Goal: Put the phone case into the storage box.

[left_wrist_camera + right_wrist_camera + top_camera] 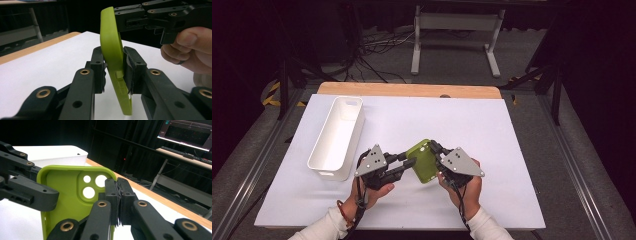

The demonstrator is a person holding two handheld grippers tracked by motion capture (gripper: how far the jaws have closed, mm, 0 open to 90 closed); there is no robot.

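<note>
**Two hand-held grippers hold a green phone case above a white table**

Black jaws of the left gripper (pixel 113 75) rise from the bottom of the left gripper view, closed narrow on the edge of a lime-green phone case (pixel 112 52). No gap shows between the pads and the case. Seen edge-on here, the case is thin, slightly curved and standing nearly upright, with a small raised button strip on its side; its lower end is cut off by the frame.

From the right gripper view, the case (pixel 67 195) shows its hollow inner face, with rounded corners, a raised rim and three round camera holes in one upper corner. The right gripper (pixel 118 197) pinches the case's side wall just beside those holes, jaws drawn tight together. Dark gripper parts cover one side of the case and its bottom runs out of view.

Looking down from the high view, the case (pixel 424 162) sits between the two grippers, near the front middle of the white table (pixel 492 130). Grey plates and hands hide both sets of fingertips. A white oblong bin (pixel 337 135) lies to the left, well apart.
</note>
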